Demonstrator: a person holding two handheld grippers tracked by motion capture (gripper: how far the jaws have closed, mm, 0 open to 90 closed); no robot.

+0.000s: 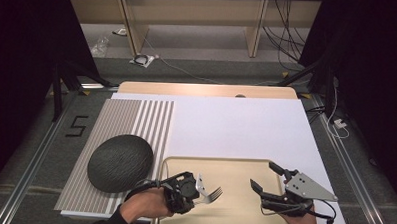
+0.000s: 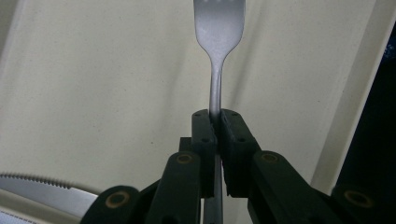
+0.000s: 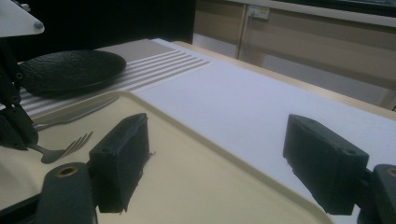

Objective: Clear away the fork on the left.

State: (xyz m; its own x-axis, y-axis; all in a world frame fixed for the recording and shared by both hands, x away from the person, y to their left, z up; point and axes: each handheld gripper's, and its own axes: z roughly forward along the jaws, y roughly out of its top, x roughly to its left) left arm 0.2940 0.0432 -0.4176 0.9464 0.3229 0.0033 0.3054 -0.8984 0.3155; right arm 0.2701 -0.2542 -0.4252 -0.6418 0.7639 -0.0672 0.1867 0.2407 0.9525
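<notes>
We see our left gripper (image 1: 200,190) jaws clenched on the silver metal fork (image 2: 218,32) handle above the beige plastic tray (image 1: 239,168), our right gripper (image 1: 265,179) jaws released, nothing between them, black round plate (image 1: 120,162) beside the tray

Fork (image 2: 218,28) tines cut off by the top edge in the left gripper view, handle end hidden between the jaws. Knife (image 2: 44,193) there shows just a serrated stretch of blade, rest out of frame.

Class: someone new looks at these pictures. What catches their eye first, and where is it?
First, the fork, clamped by its handle in the left tool above the beige tray. Then the black plate on the striped mat at left, and the right tool, open over the tray.
</notes>
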